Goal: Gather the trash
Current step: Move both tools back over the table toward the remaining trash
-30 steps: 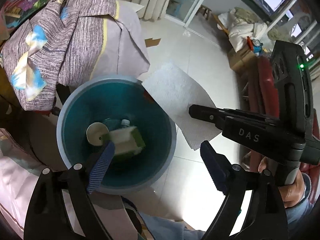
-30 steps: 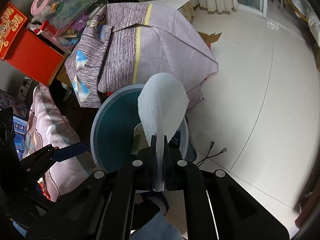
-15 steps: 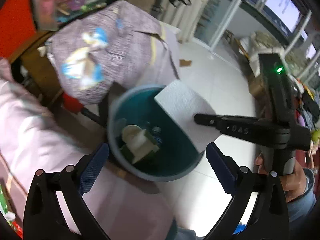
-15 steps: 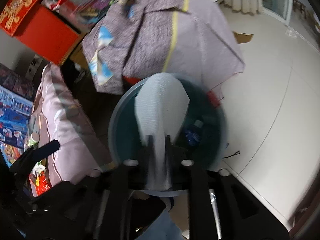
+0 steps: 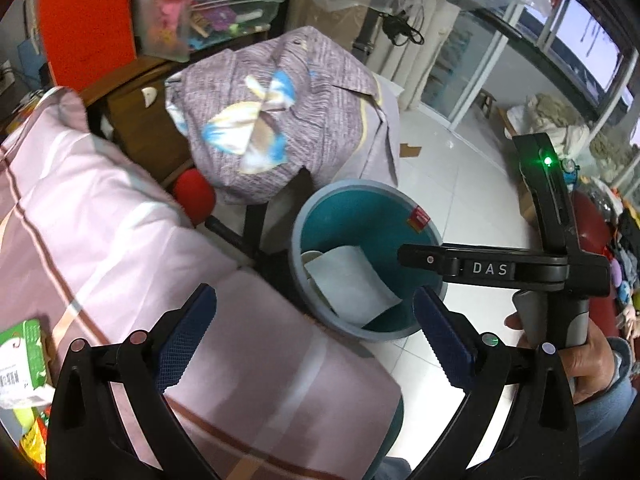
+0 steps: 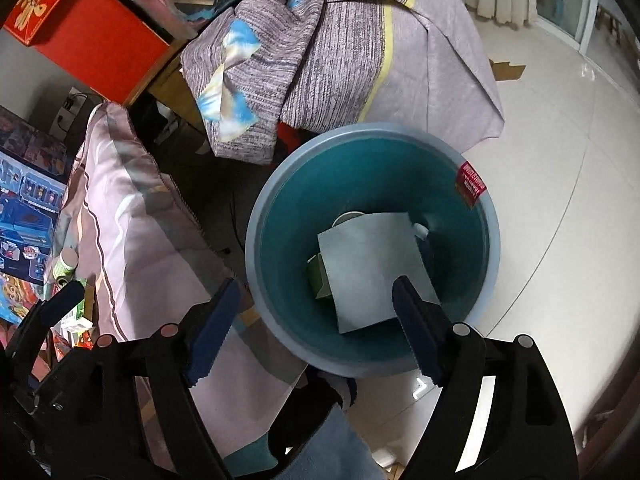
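Note:
A round blue-grey trash bin [image 6: 256, 248] with a teal inside stands on the floor beside the bed; it also shows in the left wrist view [image 5: 298, 256]. A white paper sheet [image 6: 372, 268] lies loose inside it, over a green carton [image 6: 318, 280] and a cup. The sheet shows in the left wrist view [image 5: 352, 284] too. My right gripper [image 6: 316, 328] is open and empty just above the bin's near rim; its black body [image 5: 500, 268] reaches over the bin. My left gripper [image 5: 312, 336] is open and empty above the bed edge, short of the bin.
A pink striped bed cover [image 5: 100, 248] lies left of the bin. A grey-purple cloth [image 6: 340, 48] drapes furniture behind it. A red box [image 6: 88, 36] and toy boxes [image 6: 24, 208] stand at the left. White tiled floor [image 6: 560, 160] lies right. A green carton [image 5: 20, 360] lies on the bed.
My right gripper has opened and let go of the paper sheet, which has dropped into the bin. My left gripper has drawn back from over the bin toward the bed.

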`<state>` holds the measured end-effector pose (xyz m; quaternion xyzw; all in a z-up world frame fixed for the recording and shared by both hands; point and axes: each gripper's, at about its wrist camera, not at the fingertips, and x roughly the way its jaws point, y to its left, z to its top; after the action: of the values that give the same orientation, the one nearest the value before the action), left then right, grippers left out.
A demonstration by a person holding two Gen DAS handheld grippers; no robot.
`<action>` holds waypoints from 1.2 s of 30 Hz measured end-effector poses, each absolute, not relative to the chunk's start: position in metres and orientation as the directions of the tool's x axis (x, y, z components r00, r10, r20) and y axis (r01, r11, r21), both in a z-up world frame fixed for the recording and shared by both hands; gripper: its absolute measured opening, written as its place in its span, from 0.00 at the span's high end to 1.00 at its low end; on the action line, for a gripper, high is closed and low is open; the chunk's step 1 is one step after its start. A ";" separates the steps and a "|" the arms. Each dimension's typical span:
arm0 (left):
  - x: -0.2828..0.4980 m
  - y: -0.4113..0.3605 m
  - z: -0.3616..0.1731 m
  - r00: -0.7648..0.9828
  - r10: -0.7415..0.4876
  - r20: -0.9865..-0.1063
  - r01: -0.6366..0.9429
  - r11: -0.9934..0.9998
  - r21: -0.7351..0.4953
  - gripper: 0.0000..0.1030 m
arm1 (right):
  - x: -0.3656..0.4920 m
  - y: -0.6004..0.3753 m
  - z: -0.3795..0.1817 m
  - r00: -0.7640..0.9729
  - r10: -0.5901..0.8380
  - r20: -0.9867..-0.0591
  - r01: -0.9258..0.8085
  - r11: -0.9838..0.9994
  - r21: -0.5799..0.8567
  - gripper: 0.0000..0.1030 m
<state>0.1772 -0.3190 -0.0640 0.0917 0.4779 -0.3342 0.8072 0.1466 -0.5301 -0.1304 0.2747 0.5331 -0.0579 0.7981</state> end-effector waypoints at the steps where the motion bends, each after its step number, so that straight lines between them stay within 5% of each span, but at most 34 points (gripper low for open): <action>1: 0.177 -0.316 -0.064 0.321 -0.453 -0.831 0.625 0.761 -0.174 0.04 | 0.145 -0.528 -0.129 0.425 0.197 -0.883 0.389 0.841 0.375 0.27; 28: 0.156 -0.146 -0.038 0.458 -0.404 -0.792 0.456 0.871 -0.181 0.04 | 0.157 -0.368 -0.085 0.353 0.227 -0.908 0.204 0.928 0.311 0.18; 36: 0.148 -0.052 -0.045 0.509 -0.309 -0.803 0.394 0.913 -0.101 0.04 | 0.165 -0.303 -0.080 0.311 0.248 -0.918 0.112 0.949 0.295 0.18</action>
<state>0.1479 -0.0522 -0.0452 0.0474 0.4520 -0.2025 0.8674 0.1649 -0.3029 -0.0802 0.1537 0.5855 0.0430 0.7948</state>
